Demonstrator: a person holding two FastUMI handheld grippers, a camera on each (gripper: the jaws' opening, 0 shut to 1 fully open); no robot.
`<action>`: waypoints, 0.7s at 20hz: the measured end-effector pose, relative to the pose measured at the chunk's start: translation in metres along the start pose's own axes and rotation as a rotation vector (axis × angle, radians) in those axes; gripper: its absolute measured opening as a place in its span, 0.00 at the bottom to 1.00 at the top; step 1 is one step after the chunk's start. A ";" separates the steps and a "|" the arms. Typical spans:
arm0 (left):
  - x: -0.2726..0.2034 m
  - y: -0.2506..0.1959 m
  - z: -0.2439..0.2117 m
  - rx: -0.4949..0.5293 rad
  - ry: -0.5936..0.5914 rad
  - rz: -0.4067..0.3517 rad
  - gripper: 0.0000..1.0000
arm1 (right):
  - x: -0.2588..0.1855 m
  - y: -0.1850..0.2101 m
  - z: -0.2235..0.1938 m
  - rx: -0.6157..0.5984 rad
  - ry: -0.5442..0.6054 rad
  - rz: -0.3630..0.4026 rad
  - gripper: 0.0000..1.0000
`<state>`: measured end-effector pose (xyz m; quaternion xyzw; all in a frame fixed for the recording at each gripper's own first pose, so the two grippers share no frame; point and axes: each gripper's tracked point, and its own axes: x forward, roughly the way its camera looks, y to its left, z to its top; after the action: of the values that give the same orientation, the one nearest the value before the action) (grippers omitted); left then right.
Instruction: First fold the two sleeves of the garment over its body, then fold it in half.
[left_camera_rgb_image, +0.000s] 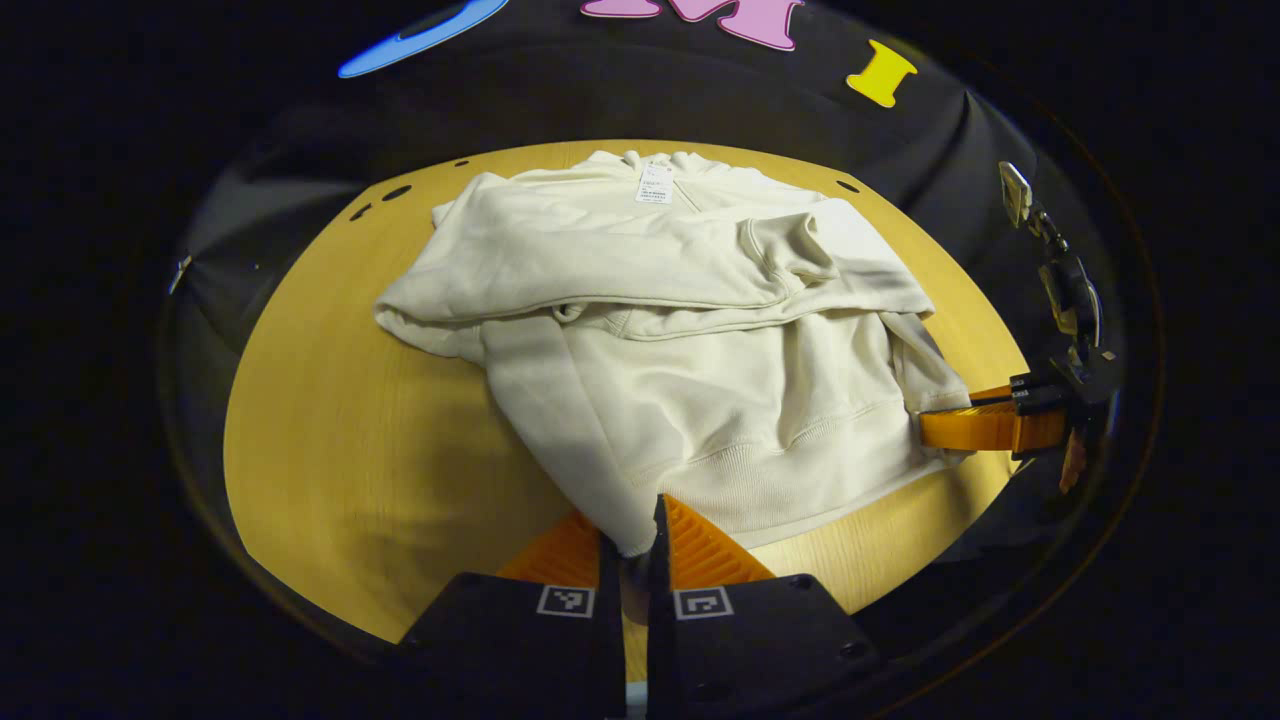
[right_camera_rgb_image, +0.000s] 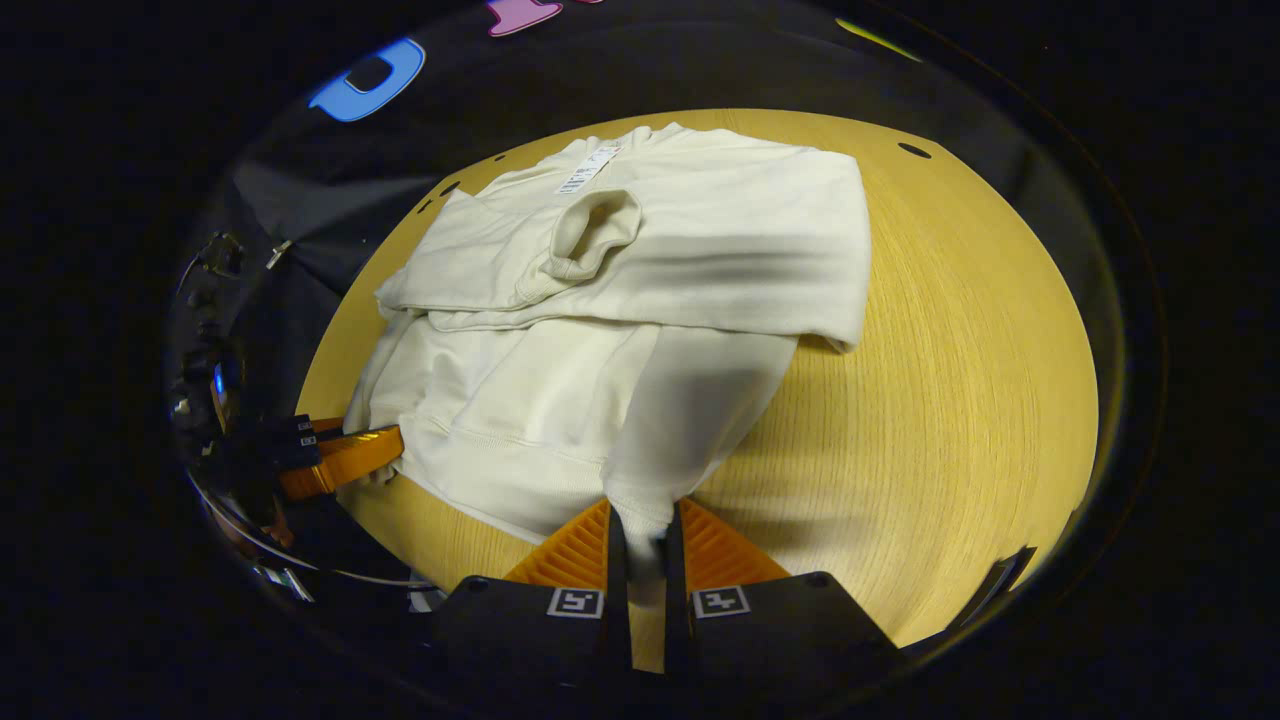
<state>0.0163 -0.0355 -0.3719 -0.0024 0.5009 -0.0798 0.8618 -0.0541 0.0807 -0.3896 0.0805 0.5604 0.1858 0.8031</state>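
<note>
Wooden table (left_camera_rgb_image: 330, 450), pale grain, dark holes near its far edge, black cloth wall behind.

Item: cream garment (left_camera_rgb_image: 690, 330), lying at the table's middle. Both sleeves lie folded across its chest, one cuff (right_camera_rgb_image: 590, 235) resting on top. Ribbed hem faces me. White tag (left_camera_rgb_image: 655, 183) at the collar carries printed lines too small to read.

My left gripper (left_camera_rgb_image: 637, 545): jaws closed on a lower corner of the garment, cloth pinched between both fingers.

My right gripper (right_camera_rgb_image: 645, 540): jaws closed on the opposite lower corner, cloth between both fingers. It also shows in the left gripper view at the hem's far side.

Square black-and-white markers (left_camera_rgb_image: 565, 600) sit on the gripper bodies.
</note>
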 end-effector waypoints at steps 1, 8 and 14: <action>-0.001 0.001 0.000 -0.007 0.013 -0.026 0.12 | -0.001 0.000 0.000 -0.006 0.006 0.003 0.18; -0.023 0.005 0.017 0.035 0.015 -0.092 0.09 | -0.029 0.008 0.020 -0.009 -0.014 0.085 0.17; -0.051 0.001 0.052 -0.043 -0.037 -0.135 0.09 | -0.064 0.011 0.059 0.041 -0.128 0.119 0.17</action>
<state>0.0368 -0.0311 -0.3020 -0.0564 0.4850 -0.1270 0.8634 -0.0204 0.0702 -0.3090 0.1418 0.5059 0.2163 0.8229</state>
